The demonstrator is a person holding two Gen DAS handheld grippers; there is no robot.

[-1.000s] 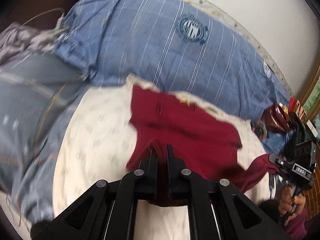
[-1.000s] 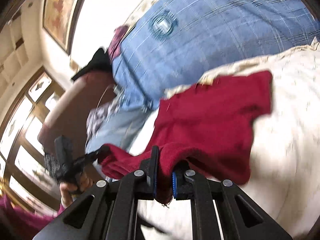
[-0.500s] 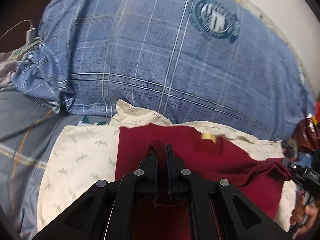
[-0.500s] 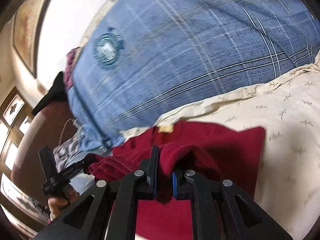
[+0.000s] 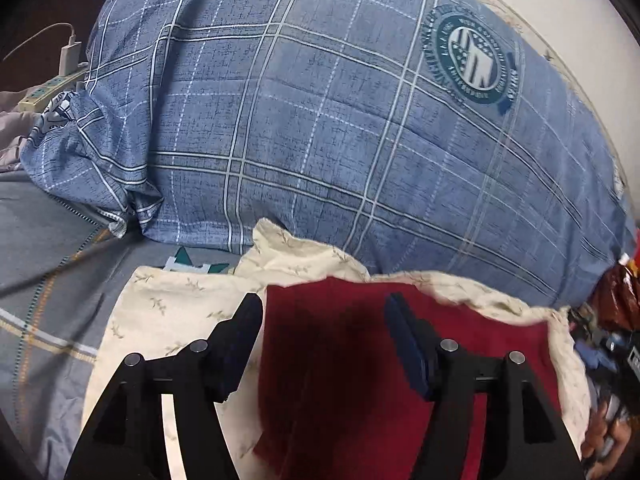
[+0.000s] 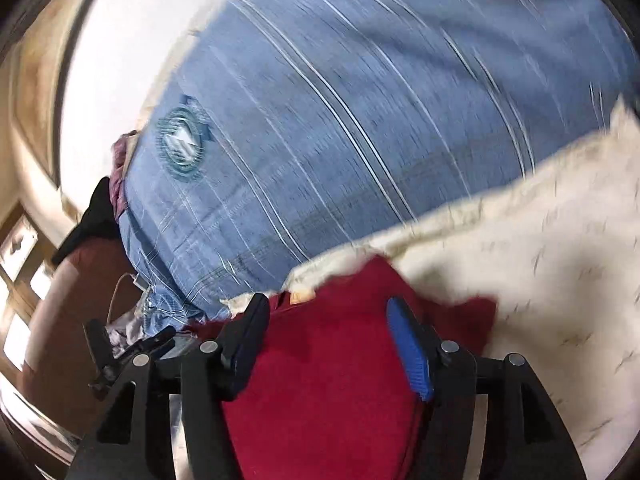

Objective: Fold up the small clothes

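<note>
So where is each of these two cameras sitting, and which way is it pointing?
Left wrist: rides the left tongs, looking along their open fingers at the red garment on the cream cloth; a hand shows far right.
Right wrist: rides the right tongs, also open, above the same garment; the other tongs show at left.
Both share the blue plaid pillow.

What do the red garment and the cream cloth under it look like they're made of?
Red garment: seemingly a soft knit or fleece, matte with a slightly fuzzy surface in the right wrist view; motion blur leaves the weave uncertain. Cream cloth: likely thin woven cotton, matte, printed with small sprigs, with soft wrinkles at its edge. Both look limp and easy to crease.
</note>
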